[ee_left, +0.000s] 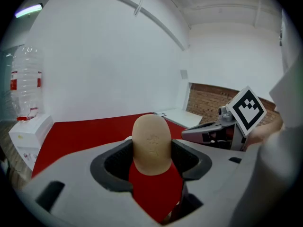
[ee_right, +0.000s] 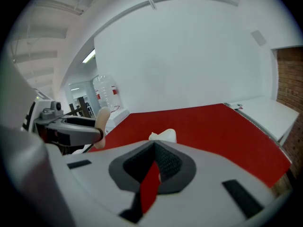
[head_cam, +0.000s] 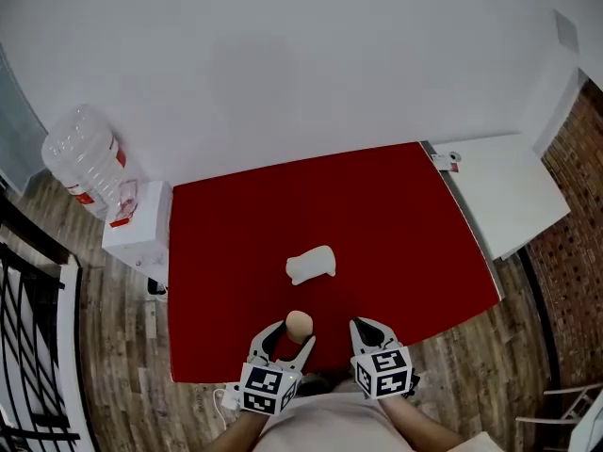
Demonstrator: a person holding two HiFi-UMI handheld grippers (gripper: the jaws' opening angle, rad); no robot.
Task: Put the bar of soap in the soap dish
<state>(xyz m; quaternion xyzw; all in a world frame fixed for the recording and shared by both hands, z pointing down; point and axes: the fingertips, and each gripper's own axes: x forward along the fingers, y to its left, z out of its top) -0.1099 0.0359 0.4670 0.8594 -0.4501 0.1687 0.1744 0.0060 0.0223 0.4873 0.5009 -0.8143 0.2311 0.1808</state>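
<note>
A beige oval bar of soap (head_cam: 298,325) (ee_left: 151,145) stands upright between the jaws of my left gripper (head_cam: 294,333) (ee_left: 151,151), which is shut on it just above the near edge of the red table (head_cam: 396,215). The white soap dish (head_cam: 311,265) (ee_right: 164,136) lies on the red surface a short way beyond the soap, near the table's middle. My right gripper (head_cam: 370,326) (ee_right: 154,148) hovers beside the left one at the near edge, shut with nothing in it. In the right gripper view the soap (ee_right: 101,118) shows at the left.
A white box (head_cam: 139,219) with a large clear water bottle (head_cam: 85,163) stands off the table's left side. A white table (head_cam: 509,191) adjoins the right side. A black railing (head_cam: 28,347) runs along the wooden floor at the left.
</note>
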